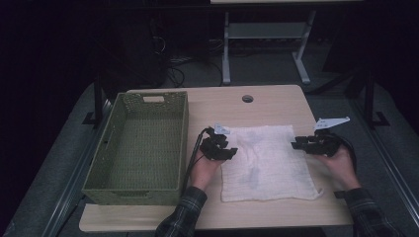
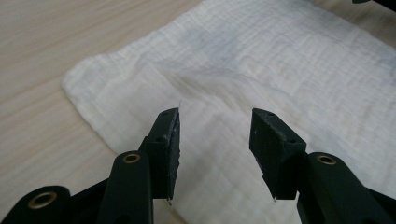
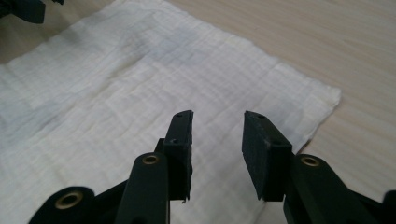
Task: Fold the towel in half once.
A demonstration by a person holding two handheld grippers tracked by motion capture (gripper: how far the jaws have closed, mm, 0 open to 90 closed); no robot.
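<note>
1. Left gripper [image 1: 228, 149] sits at the cloth's left edge, jaws partly apart with nothing between them; in the left gripper view the open pads hover over bare fabric, which looks like a stance for pinching that edge.
2. Right gripper [image 1: 298, 144] mirrors it at the right edge, jaws likewise part-open and empty. In its own view the pads [image 3: 183, 140] point across the cloth toward a far corner.
3. White cloth [image 1: 267, 163] lies spread flat on the table [image 1: 276, 103], between the two tools, slightly wrinkled with a faint grey mark near the middle. Being flat, its edges will probably need a low, scooping pinch.
4. Near edge of the cloth stops short of the table's front rim; bare wood shows on the right beyond the right hand and behind the cloth, giving room to fold or drag.
5. Green basket [image 1: 143, 148] stands just beside the left hand, empty; its wall limits leftward swing.
6. Farther off, a round hole [image 1: 247, 98] marks the tabletop's back.
</note>
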